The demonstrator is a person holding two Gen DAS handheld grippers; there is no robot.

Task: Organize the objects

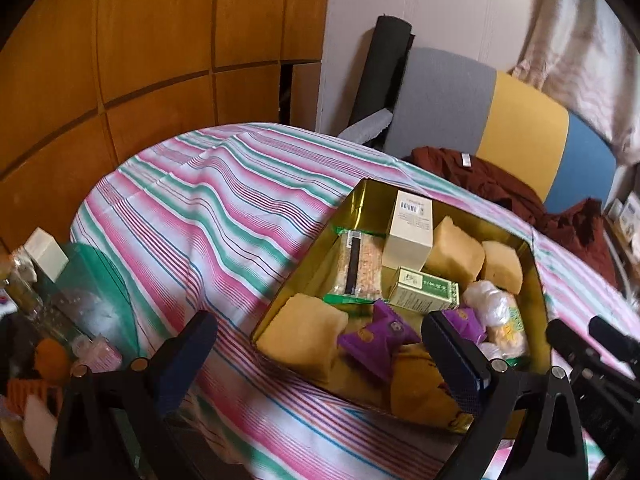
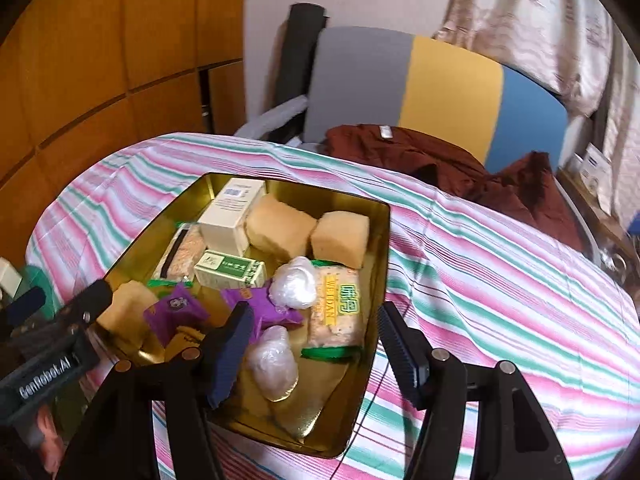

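Right now both grippers, left gripper and right gripper, hang with jaws apart, holding nothing, over the near edge of the gold tin, which sits mid-table on the striped cloth, snacks inside.

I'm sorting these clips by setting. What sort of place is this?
Probably a room in a home: a striped tablecloth covers the table, wooden cabinets line the wall, and a curtain hangs behind a chair with clothing dropped on it.
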